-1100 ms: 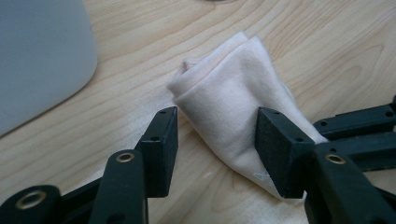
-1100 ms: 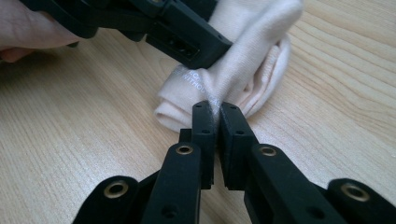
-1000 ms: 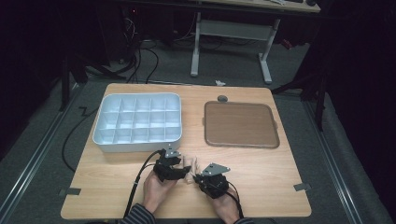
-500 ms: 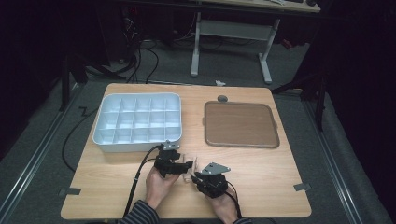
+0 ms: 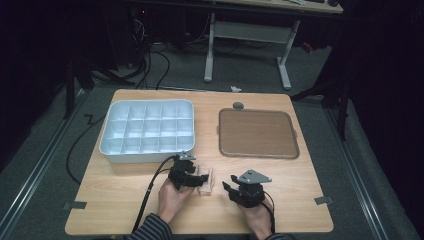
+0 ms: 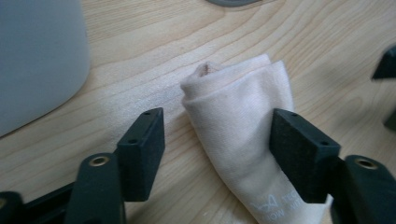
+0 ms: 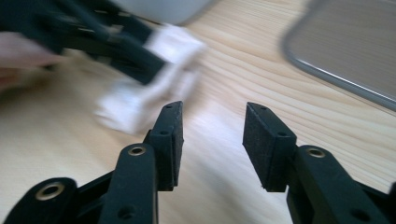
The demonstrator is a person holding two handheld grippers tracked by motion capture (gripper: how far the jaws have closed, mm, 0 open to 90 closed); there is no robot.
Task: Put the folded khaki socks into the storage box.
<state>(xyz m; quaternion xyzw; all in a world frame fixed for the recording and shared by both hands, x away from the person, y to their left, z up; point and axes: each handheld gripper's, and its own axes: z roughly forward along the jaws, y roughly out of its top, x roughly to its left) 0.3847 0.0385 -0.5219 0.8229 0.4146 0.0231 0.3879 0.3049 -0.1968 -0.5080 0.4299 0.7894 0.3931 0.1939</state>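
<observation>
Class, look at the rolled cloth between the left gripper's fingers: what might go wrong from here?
1. The left gripper stands open around the rolled cloth; one finger is clear of it, so the loose roll may unroll or slip if lifted.
2. The right gripper, its fingers just opening and empty, sits close by; both may collide over the cloth.
3. The compartment tray lies just behind, easy to bump.

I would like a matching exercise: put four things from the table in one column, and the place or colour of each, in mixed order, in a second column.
1. folded cloth
2. white compartment tray
3. brown tray
4. right gripper

a. far left of the table
b. far right of the table
c. between the left gripper's open jaws
d. open, nothing between its jaws

Pairs: 1-c, 2-a, 3-b, 4-d
</observation>
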